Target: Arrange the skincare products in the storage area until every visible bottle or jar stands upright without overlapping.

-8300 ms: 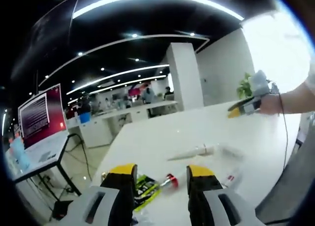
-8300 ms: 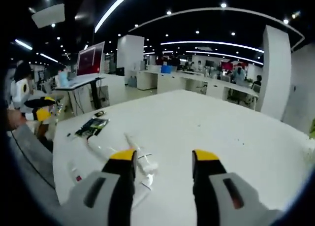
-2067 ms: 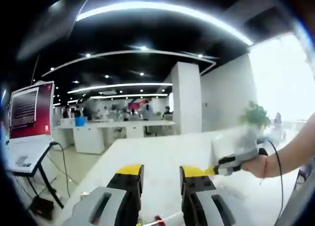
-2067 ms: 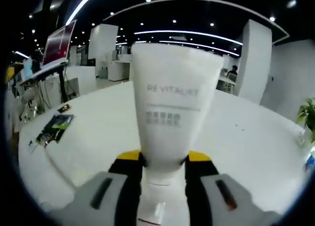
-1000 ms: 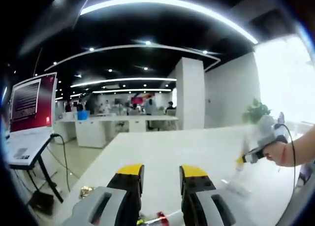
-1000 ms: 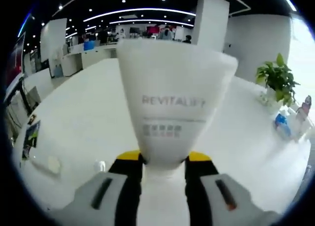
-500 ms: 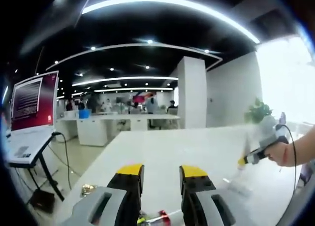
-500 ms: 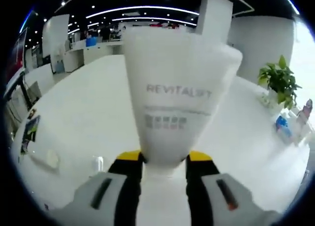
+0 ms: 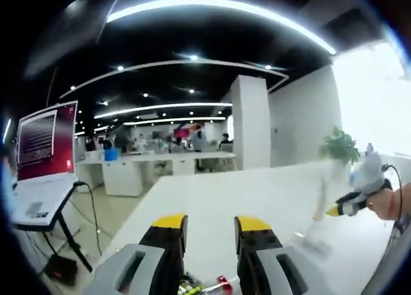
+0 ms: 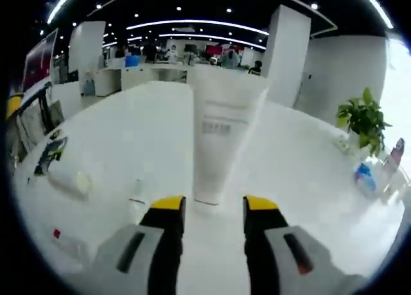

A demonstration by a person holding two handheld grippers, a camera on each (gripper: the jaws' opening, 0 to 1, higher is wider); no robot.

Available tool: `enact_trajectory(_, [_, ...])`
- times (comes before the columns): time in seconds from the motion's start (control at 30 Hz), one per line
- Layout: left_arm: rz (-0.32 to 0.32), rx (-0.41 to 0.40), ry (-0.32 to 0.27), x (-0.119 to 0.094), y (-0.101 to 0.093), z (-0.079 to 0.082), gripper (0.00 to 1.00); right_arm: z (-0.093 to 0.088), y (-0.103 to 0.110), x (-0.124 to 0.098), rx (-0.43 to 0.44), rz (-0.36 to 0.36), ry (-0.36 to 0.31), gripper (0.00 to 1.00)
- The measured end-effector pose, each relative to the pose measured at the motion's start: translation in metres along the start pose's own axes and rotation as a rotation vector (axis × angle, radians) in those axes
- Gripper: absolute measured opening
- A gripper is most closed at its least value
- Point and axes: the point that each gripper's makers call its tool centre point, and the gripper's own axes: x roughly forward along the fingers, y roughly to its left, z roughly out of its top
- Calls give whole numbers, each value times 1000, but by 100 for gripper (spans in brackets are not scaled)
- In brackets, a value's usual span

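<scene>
In the left gripper view, the left claw [image 9: 210,225] hangs over the near edge of the white surface [image 9: 257,192] with its jaws a narrow gap apart and nothing between them. Just below its tips lies a small red-capped item [image 9: 221,283] beside a green packet [image 9: 190,286], both too cut off to name. Far to the right, the right claw [image 9: 334,211] sits in a person's hand [image 9: 389,204], just beside a white tube [image 9: 323,195] that stands upright on the surface.

In the right gripper view, the right claw [image 10: 209,205] is empty, jaws parted, and the white cream tube [image 10: 221,131] stands cap-down just beyond its tips, apart from them. To the left lie a fallen white jar or bottle [image 10: 68,178], a small white tube [image 10: 136,193] and a red-marked tube [image 10: 69,246], well apart from each other.

The standing tube looks light, soft-walled and tippy on its small cap; grip it low, near the stiff cap shoulder, and gently. The lying pieces likely roll, so take them across the body.
</scene>
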Motion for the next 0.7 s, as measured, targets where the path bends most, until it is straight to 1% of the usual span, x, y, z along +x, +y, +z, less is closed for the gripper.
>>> enact_trajectory(0.03, [-21,5,13,-2,2,2,31,3,8,-4,-17,35,-10,38])
enact_trajectory(0.07, [-34,12,17,-3,2,2,31,9,15,-4,-54,65,-33,38])
enact_trajectory(0.1, [-49,15,19,-7,6,4,31,18,26,-6,-130,104,-66,38])
enact_trajectory(0.13, [-55,16,18,-11,11,5,31,24,36,-6,-190,139,-83,39])
enact_trajectory(0.17, [-59,17,19,-13,14,5,31,29,53,-5,-246,196,-94,40])
enact_trajectory(0.23, [-64,12,40,-19,21,-1,31,40,80,-4,-305,289,-128,41])
enact_trajectory(0.27, [-65,10,57,-22,24,-5,31,48,105,-3,-361,387,-160,42])
enact_trajectory(0.3, [-62,-13,103,-28,27,-17,31,50,116,-2,-379,426,-159,43])
enact_trajectory(0.33, [-62,-19,125,-31,29,-24,31,51,131,0,-400,485,-156,44])
enact_trajectory(0.37, [-60,-16,133,-33,29,-28,31,50,140,1,-404,526,-153,45])
enact_trajectory(0.4, [-58,-12,140,-36,30,-32,31,48,165,5,-421,622,-124,45])
enact_trajectory(0.43, [-58,-4,145,-39,29,-37,31,46,182,7,-460,694,-104,45])
enact_trajectory(0.47, [-66,2,156,-41,29,-43,31,46,190,10,-481,712,-102,45])
enact_trajectory(0.5, [-76,3,166,-43,28,-47,31,46,204,14,-522,754,-104,44])
enact_trajectory(0.53, [-90,1,176,-45,27,-50,31,45,213,16,-546,790,-95,44])
enact_trajectory(0.57, [-110,-3,189,-47,25,-54,31,43,221,18,-561,820,-77,44])
enact_trajectory(0.6, [-126,-7,198,-49,24,-58,31,38,234,20,-576,869,-44,43])
enact_trajectory(0.63, [-134,-7,201,-50,24,-60,31,35,243,24,-593,897,-23,42])
enact_trajectory(0.7, [-157,-15,205,-54,23,-65,32,29,255,27,-638,943,12,41])
